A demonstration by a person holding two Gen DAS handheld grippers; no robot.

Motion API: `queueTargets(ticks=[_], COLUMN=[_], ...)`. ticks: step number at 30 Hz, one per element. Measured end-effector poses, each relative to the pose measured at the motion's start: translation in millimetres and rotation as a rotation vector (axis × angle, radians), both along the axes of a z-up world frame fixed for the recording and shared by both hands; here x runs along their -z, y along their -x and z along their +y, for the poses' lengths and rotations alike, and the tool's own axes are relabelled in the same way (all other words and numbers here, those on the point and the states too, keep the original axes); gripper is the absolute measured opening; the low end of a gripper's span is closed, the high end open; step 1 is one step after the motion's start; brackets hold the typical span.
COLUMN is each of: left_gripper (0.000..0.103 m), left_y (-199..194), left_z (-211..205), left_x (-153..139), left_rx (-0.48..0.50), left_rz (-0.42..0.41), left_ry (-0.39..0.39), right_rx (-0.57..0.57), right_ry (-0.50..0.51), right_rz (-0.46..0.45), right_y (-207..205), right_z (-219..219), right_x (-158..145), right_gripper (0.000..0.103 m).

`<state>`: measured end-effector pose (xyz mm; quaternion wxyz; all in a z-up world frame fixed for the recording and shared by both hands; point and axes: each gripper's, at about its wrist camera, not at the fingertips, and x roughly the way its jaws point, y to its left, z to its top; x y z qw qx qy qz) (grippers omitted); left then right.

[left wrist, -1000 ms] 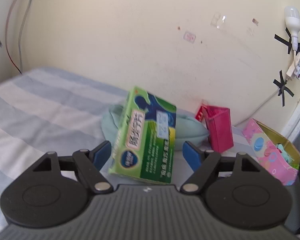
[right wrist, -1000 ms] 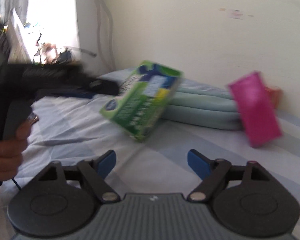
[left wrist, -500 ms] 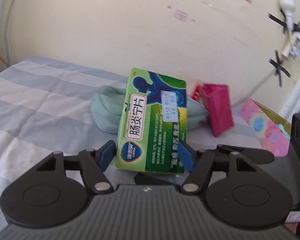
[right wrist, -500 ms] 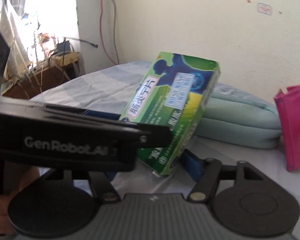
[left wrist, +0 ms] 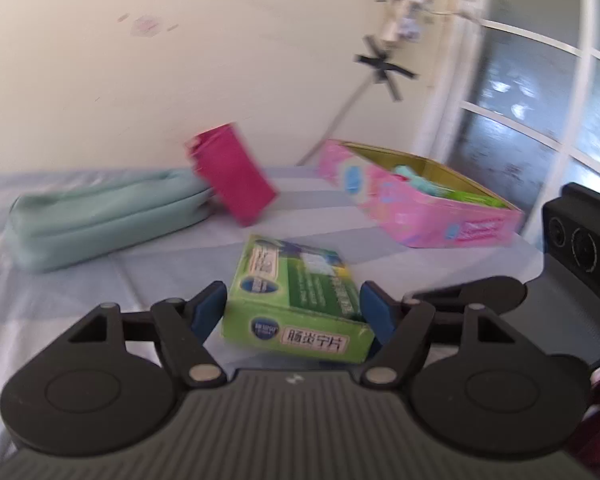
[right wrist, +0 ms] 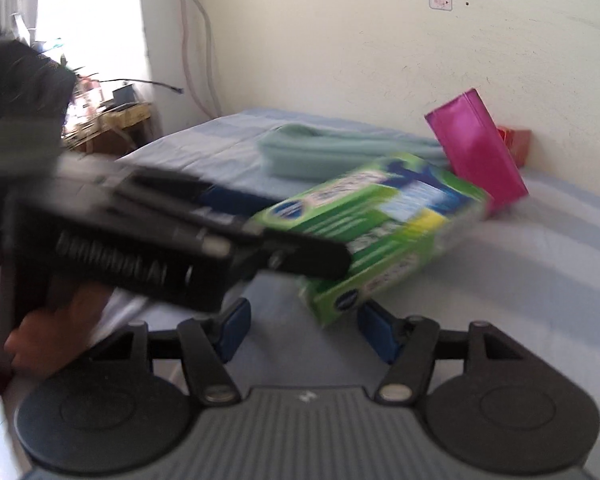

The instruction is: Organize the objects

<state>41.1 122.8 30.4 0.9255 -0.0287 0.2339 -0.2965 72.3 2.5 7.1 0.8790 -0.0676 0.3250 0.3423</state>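
Note:
My left gripper [left wrist: 294, 312] is shut on a green medicine box [left wrist: 296, 304], with a blue pad on each side of it, and holds it above the striped bed sheet [left wrist: 100, 272]. The right wrist view shows the same green box [right wrist: 384, 224] held in the air by the left gripper's black body [right wrist: 160, 240]. My right gripper [right wrist: 304, 330] is open and empty just below the box. An open pink box [left wrist: 420, 212] with items inside stands at the right.
A mint green pouch [left wrist: 100, 216] lies by the wall. A magenta pouch [left wrist: 236, 180] leans beside it and shows in the right wrist view [right wrist: 476, 148] with a small red box [right wrist: 514, 144] behind. A black speaker [left wrist: 580, 240] stands at the right.
My left gripper has tipped the green box from upright to lying flat and swung it right, toward the pink box. My right gripper stays open and sits beneath the box.

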Motion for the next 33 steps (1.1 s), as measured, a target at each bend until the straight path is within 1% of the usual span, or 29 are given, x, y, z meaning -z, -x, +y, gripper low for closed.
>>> queueTargets(ticks=[2, 4, 6, 8, 11, 12, 13, 15, 18, 22, 28, 30, 32, 33], left_gripper=[0.075, 0.075, 0.075, 0.075, 0.075, 0.076, 0.081, 0.086, 0.086, 0.086, 0.086, 0.085, 0.084, 0.084], left_y=[2, -2, -4, 0, 21, 30, 37, 49, 57, 59, 52, 48, 44, 42], left_z=[1, 13, 31, 45, 53, 51, 48, 42, 30, 19, 18, 16, 13, 11], left_x=[1, 1, 1, 1, 0, 0, 1, 3, 7, 10, 17, 19, 22, 22], left_rx=[-0.05, -0.132, -0.22, -0.29, -0.343, -0.349, -0.35, -0.349, -0.321, -0.32, -0.359, -0.368, -0.373, -0.374], left_rz=[-0.02, 0.008, 0.049, 0.082, 0.103, 0.105, 0.11, 0.128, 0.172, 0.209, 0.258, 0.273, 0.29, 0.296], left_ry=[-0.022, 0.009, 0.075, 0.142, 0.203, 0.214, 0.224, 0.248, 0.283, 0.284, 0.306, 0.297, 0.288, 0.286], right_rx=[-0.075, -0.104, -0.085, -0.055, -0.003, 0.019, 0.045, 0.1, 0.174, 0.207, 0.221, 0.227, 0.228, 0.225], right_ry=[-0.04, -0.05, -0.051, -0.085, -0.149, -0.168, -0.185, -0.198, -0.172, -0.134, -0.068, -0.06, -0.079, -0.113], right_rz=[0.017, 0.019, 0.026, 0.037, 0.016, 0.005, -0.005, -0.029, -0.087, -0.108, -0.068, -0.05, -0.016, 0.011], right_y=[14, 21, 20, 15, 12, 8, 4, -4, -20, -43, -82, -91, -96, -97], right_z=[-8, -15, -20, -32, -56, -62, -68, -77, -79, -78, -62, -60, -61, -65], right_x=[-1, -1, 0, -2, -12, -17, -21, -29, -35, -34, -17, -10, -2, 1], right_gripper=[0.063, 0.064, 0.065, 0.065, 0.066, 0.067, 0.067, 0.072, 0.081, 0.081, 0.081, 0.081, 0.082, 0.082])
